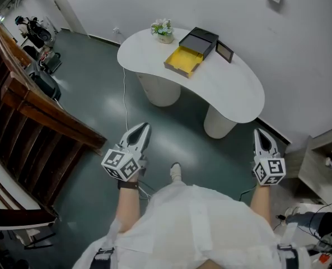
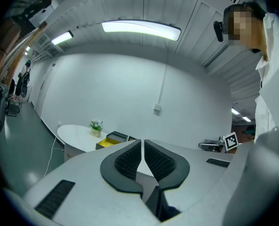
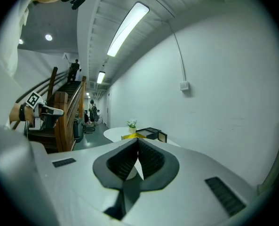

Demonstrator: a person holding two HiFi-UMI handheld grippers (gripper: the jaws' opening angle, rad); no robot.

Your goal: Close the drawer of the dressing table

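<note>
Drawer (image 1: 183, 60): yellow, standing out of its black box toward 7 o'clock, on the white desk (image 1: 233, 97) at 12 o'clock. Left gripper (image 1: 143, 129) and right gripper (image 1: 260, 133): jaws together, empty, likely ready to push. Bare floor (image 1: 98, 83) lies between; wooden railing (image 1: 37, 111) bounds 9 o'clock.

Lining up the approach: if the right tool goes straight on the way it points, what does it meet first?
Nothing close: only open air lies ahead of the shut right tool. First in line looks to be the dressing table, near its open yellow drawer, though depth is unclear.
</note>
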